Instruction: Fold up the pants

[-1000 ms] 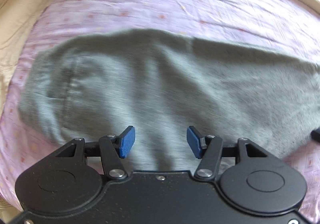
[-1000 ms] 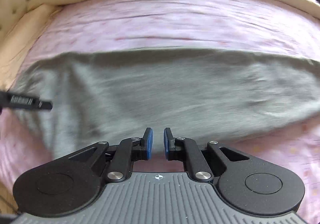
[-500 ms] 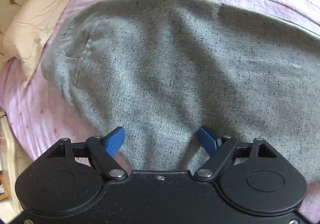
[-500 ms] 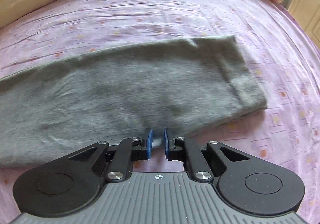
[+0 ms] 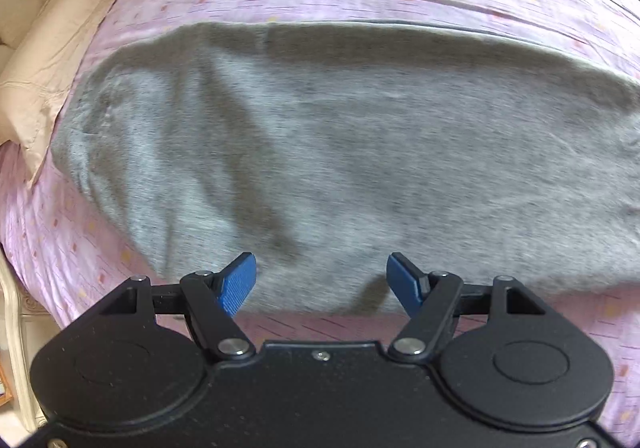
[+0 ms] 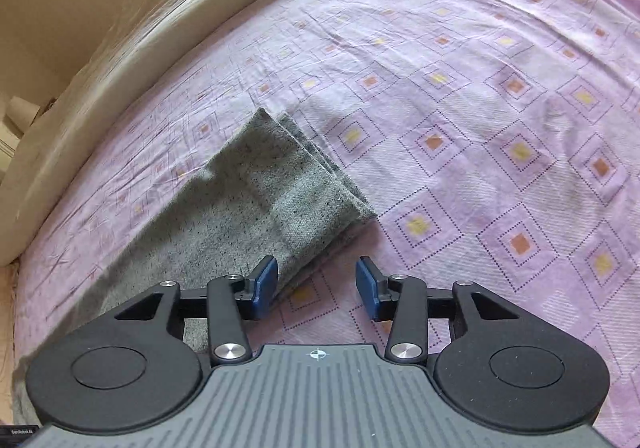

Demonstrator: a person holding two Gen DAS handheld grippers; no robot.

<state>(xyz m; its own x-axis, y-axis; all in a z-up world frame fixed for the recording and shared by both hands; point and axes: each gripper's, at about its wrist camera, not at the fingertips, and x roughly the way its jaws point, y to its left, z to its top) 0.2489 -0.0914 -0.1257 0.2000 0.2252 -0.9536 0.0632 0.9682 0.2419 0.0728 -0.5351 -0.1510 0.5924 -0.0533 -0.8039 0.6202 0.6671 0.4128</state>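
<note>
Pants [image 5: 340,152] flat on bed [image 6: 480,108]; left tongs [image 5: 321,282] spread, just narrowed, nothing gripped; right tongs [image 6: 316,282] spread, just opened, empty beside hem.

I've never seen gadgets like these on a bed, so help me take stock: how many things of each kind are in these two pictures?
Grey pants: 1
Handheld grippers: 2, the left gripper and the right gripper, both open and empty
Pink patterned bedsheet: 1
Cream pillow: 1
Total: 5
</note>
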